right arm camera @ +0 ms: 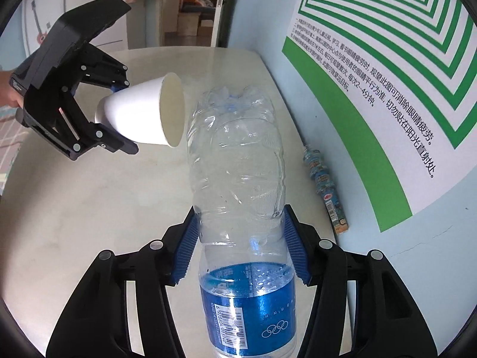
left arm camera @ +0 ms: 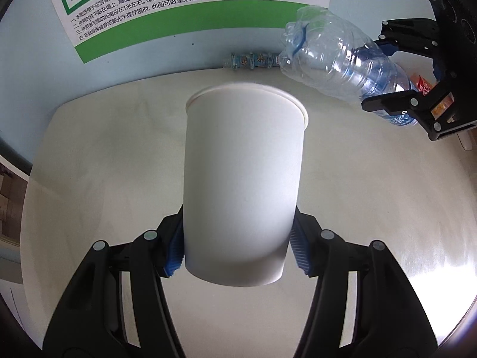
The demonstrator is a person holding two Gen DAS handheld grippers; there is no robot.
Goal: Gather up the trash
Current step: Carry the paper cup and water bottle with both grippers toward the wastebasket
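Observation:
My left gripper (left arm camera: 237,246) is shut on a white paper cup (left arm camera: 244,179), held above the pale table with its open rim pointing away. The cup (right arm camera: 143,113) and left gripper (right arm camera: 117,113) also show in the right wrist view at upper left. My right gripper (right arm camera: 240,246) is shut on a crushed clear plastic bottle (right arm camera: 238,179) with a blue label, held above the table. The bottle (left arm camera: 337,59) and right gripper (left arm camera: 384,71) appear at upper right in the left wrist view. A long thin printed wrapper (right arm camera: 325,191) lies on the table against the wall, also visible in the left wrist view (left arm camera: 253,60).
The pale round-cornered table (left arm camera: 104,164) stands against a light blue wall with a green-and-white poster (right arm camera: 387,74). A red-and-orange packet (left arm camera: 423,85) lies behind the right gripper. An open doorway (right arm camera: 193,6) lies beyond the table's far end.

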